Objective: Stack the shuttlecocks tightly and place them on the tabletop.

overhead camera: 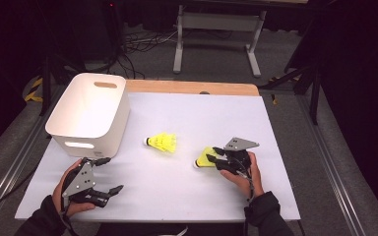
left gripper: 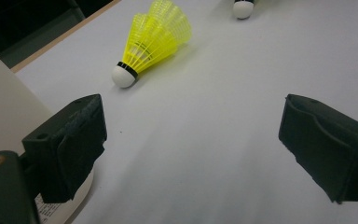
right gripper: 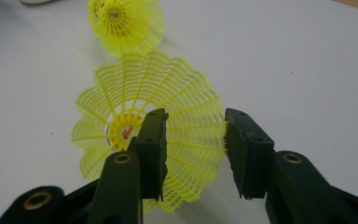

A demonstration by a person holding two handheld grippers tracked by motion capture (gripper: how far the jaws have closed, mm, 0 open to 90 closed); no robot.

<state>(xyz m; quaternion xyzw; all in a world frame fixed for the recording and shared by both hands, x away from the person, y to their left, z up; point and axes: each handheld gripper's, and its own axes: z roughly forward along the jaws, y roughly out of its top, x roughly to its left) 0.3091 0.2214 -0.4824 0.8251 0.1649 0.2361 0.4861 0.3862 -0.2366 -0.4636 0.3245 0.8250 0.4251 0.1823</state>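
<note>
right gripper (right gripper: pixel 193 154): nearest the lens in its own view, jaws part open. One jaw sits inside the open skirt of the near shuttlecock (right gripper: pixel 144 126), the other just outside the skirt rim, so the mesh wall is between them. Cannot tell if the pads press on it; a gap shows beside the outer pad.
near shuttlecock: yellow mesh skirt, lying on its side, open end toward the right gripper, white cork pointing away. In the high view (overhead camera: pixel 205 158) it lies at 4 o'clock from table centre, touching the jaw tips.
far shuttlecock (overhead camera: pixel 162 142): yellow too, on its side near table centre, cork at its 9 o'clock, well apart from both grippers. Seen at 11 o'clock in the left gripper view (left gripper: pixel 154 39).
left gripper (overhead camera: pixel 103 174): jaws wide open, nothing between them, bare table under them; at 7 o'clock on the table.
right hand (overhead camera: pixel 246 174): wraps the right gripper, sleeve at the bottom edge.
white bin (overhead camera: pixel 86 110): at 10 o'clock, just beyond the left gripper.
table (overhead camera: pixel 197 118): white top, wooden strip at the far edge.
</note>
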